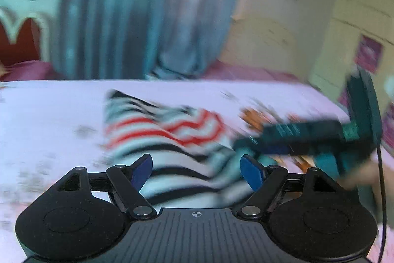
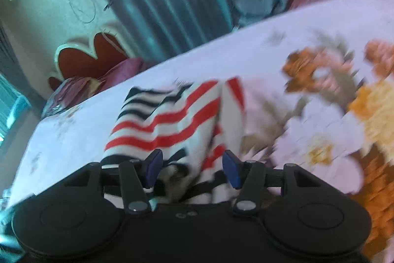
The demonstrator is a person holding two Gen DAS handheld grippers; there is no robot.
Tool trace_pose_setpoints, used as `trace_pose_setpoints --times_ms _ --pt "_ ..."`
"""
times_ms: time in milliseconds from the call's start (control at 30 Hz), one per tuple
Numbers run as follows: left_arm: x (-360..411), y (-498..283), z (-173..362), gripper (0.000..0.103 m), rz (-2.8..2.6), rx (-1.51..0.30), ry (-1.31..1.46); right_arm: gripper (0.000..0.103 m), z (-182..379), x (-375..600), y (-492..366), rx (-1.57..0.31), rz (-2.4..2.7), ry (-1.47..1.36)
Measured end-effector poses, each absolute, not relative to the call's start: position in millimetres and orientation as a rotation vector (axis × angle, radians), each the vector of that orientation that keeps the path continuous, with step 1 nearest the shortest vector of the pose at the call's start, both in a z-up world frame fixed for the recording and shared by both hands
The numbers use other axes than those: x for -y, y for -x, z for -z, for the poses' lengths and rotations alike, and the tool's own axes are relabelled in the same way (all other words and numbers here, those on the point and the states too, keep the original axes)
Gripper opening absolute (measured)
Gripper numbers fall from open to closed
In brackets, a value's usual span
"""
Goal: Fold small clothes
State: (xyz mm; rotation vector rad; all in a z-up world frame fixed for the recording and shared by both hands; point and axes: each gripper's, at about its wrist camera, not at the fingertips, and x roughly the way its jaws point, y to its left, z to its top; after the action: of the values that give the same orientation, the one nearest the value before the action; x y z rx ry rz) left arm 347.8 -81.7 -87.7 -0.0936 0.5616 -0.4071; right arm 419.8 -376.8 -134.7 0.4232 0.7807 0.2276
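A floral bedsheet (image 2: pixel 320 24) fills the lower half of both views, with teal curtains (image 1: pixel 128 11) across the top. The striped garment (image 1: pixel 160 130) lies crumpled mid-frame on the sheet. The left gripper (image 1: pixel 196 173) stands wide open above it; the right gripper (image 2: pixel 192 169) is parted, cloth lying loose between its pads.
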Motion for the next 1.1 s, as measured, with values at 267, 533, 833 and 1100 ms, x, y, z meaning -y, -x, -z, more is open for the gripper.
trace_pose_setpoints --times_ms 267,533,833,1100 --pt "56 -407 125 0.078 0.285 -0.708 0.147 0.051 162 357 -437 -0.875 -0.201 -0.421" --pt "76 -427 155 0.078 0.292 -0.751 0.194 0.024 167 349 -440 -0.890 -0.241 -0.420" --pt "106 -428 154 0.081 0.303 -0.717 0.073 0.023 146 368 -423 -0.796 -0.217 -0.315" --pt "99 -430 147 0.085 0.311 -0.744 0.105 0.038 149 370 -415 -0.809 -0.193 -0.308"
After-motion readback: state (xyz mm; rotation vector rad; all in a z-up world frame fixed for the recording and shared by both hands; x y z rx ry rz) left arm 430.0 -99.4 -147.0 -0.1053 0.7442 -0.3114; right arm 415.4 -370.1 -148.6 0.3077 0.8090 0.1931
